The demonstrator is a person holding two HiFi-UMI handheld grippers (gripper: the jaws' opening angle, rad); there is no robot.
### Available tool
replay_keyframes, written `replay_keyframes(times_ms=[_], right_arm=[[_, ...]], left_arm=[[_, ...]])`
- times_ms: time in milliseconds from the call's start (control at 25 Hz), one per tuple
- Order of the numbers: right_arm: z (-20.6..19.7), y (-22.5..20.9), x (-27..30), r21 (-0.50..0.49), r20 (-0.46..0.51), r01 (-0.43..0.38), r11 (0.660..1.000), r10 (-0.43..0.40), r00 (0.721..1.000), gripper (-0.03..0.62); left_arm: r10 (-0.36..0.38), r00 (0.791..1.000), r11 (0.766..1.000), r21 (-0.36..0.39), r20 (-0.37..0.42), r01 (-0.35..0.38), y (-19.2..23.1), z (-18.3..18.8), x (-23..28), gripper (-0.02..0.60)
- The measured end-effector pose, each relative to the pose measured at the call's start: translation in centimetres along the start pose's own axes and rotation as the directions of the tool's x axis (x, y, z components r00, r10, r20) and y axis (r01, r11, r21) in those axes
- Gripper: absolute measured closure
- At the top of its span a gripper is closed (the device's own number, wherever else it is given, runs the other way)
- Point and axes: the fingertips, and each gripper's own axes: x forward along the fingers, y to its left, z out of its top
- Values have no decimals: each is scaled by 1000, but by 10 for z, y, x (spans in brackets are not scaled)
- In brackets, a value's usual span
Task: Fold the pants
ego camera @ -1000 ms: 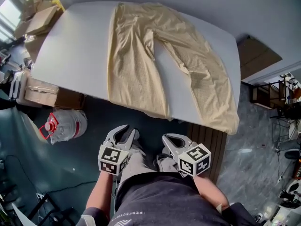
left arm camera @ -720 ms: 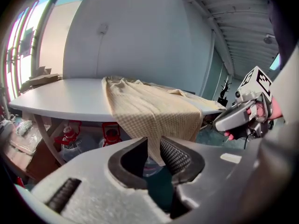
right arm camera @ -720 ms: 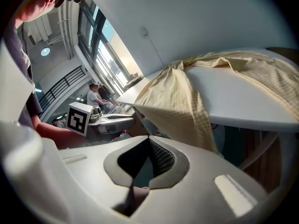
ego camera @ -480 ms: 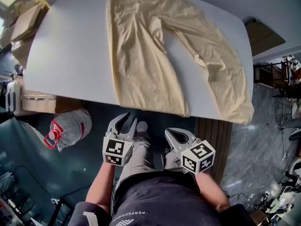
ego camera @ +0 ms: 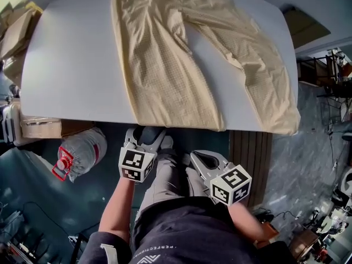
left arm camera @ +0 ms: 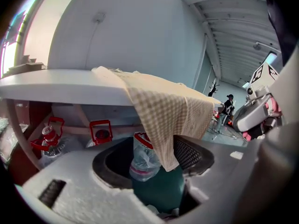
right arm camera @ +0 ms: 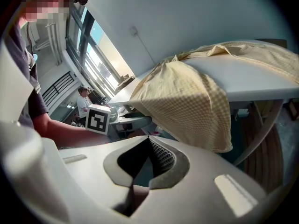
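A pair of pale yellow checked fabric pants (ego camera: pixel 165 65) lies spread flat on a white table with rounded corners (ego camera: pixel 71 76) that fills the upper half of the head view. The waist is at the top edge of the frame. One leg runs straight down to the table's near edge, where its hem drapes over at centre. The other leg angles towards the lower right, and its hem hangs off the right corner.

The left gripper (ego camera: pixel 146 133) sits just below the near table edge at lower centre, close to the draped hem. Its jaws have just been opening and stand spread wide. In the left gripper view the left gripper (left arm camera: pixel 154 160) presses on nothing. The hanging hem of the pants (left arm camera: pixel 163 111) shows in line with the gap, and whether it reaches between the pads cannot be told.

The right gripper (ego camera: pixel 201 158) is lower and to the right, over the person's grey trouser legs and apart from the table. In the right gripper view the right gripper (right arm camera: pixel 149 141) has its jaws pressed together with nothing between them, and the pants (right arm camera: pixel 187 101) hang over the table edge (right arm camera: pixel 252 80) above.

A clear plastic water jug with a red cap and handle (ego camera: pixel 77 153) lies on the dark floor under the table at lower left. Brown cardboard boxes (ego camera: pixel 16 34) are stacked at the left edge.
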Motion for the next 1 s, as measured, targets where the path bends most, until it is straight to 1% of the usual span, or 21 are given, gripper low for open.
replay_keyframes(times_ms=[40,160,200,240,320,400,440,560,640,760,880,1000], right_arm=[[-1,1,-1,1,1,-4,1000,4,1000,594],[-5,-2,-8,4,5,-1,1000,1,1000,594],[-6,-4,-12,3,5,3,1000,-3,1000,594],[-7,-6,-15,1,8,8,1000,-8,1000,594],[-7,-9,-20,0,20,16,1000,-16,1000,594],[-9,-11,-22,4,34,22,1000,-23,999,594],[-10,-12,-23,4,37,26,1000,-26,999,594],[-11,-15,-24,-4,46,36,999,-36,998,594],[-10,-13,-21,-17,60,39,999,-38,997,594],[-7,-3,-15,-42,81,19,999,-15,997,594],[-5,12,-13,-57,112,-15,998,21,993,588],[-2,29,-13,-93,127,-38,995,49,991,577]], left_arm=[[-12,1000,1000,14,4,12,-2,2,2,307],[-67,998,993,93,6,66,-21,7,6,308],[-85,996,990,113,13,83,-29,9,6,315],[-97,995,988,127,24,93,-36,11,5,336],[-96,995,985,145,39,89,-42,15,2,400],[-78,996,983,170,32,71,-42,19,-5,530],[-79,997,981,178,22,74,-44,22,-8,572],[-122,992,980,155,-28,125,-58,31,-18,572],[-136,989,980,139,-54,142,-64,40,-27,574],[-123,990,981,145,-63,131,-70,57,-40,574],[-103,991,979,167,-88,117,-79,71,-47,574],[-109,987,977,173,-119,129,-89,79,-50,574]])
